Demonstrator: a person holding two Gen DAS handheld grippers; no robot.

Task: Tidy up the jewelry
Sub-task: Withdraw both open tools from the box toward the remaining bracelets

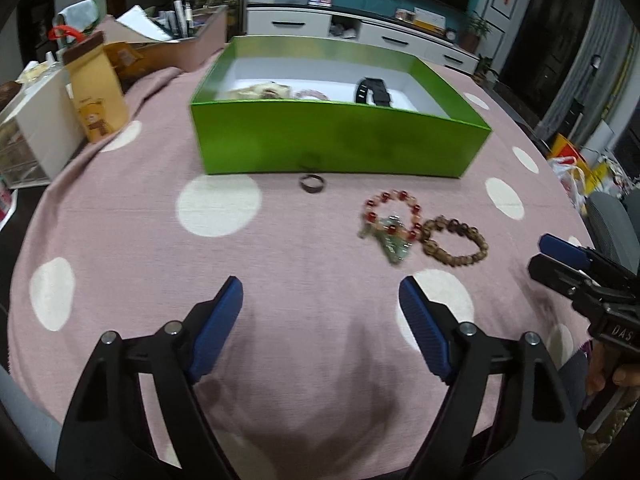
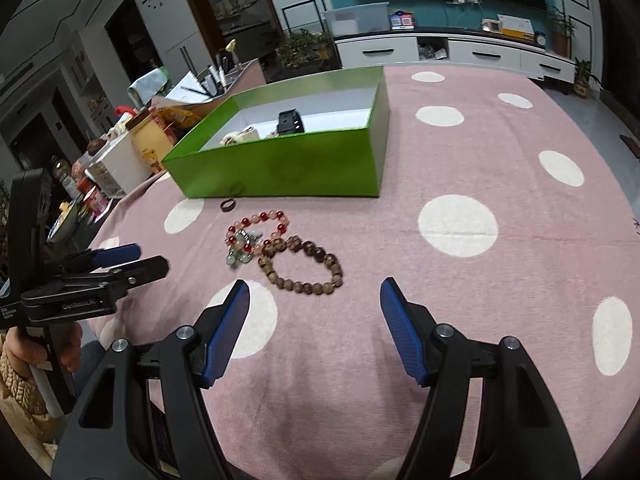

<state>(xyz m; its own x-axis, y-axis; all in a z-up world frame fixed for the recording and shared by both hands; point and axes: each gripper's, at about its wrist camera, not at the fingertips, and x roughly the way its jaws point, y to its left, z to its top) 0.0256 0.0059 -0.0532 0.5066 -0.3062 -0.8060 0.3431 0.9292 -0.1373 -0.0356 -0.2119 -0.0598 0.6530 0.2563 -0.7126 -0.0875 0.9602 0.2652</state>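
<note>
An open green box (image 1: 340, 140) (image 2: 280, 172) stands on the pink dotted tablecloth (image 1: 140, 220), holding a pale beaded piece, a pink bracelet and a black strap (image 1: 374, 90). In front of it lie a dark ring (image 1: 313, 182) (image 2: 227, 205), a red bead bracelet (image 1: 386, 196) (image 2: 262, 216) with a green charm, and a brown wooden bead bracelet (image 1: 460, 258) (image 2: 304, 286). My left gripper (image 1: 320, 282) (image 2: 150, 258) hovers open over bare cloth, short of the ring. My right gripper (image 2: 314, 283) (image 1: 540, 252) is open and empty, just short of the brown bracelet.
A yellow paper bag with a bear print (image 1: 96, 92), a white drawer unit (image 1: 36, 128) and assorted clutter crowd the table's left side. A white TV cabinet (image 2: 480, 54) stands beyond the table's far edge. The person's hands hold both gripper handles.
</note>
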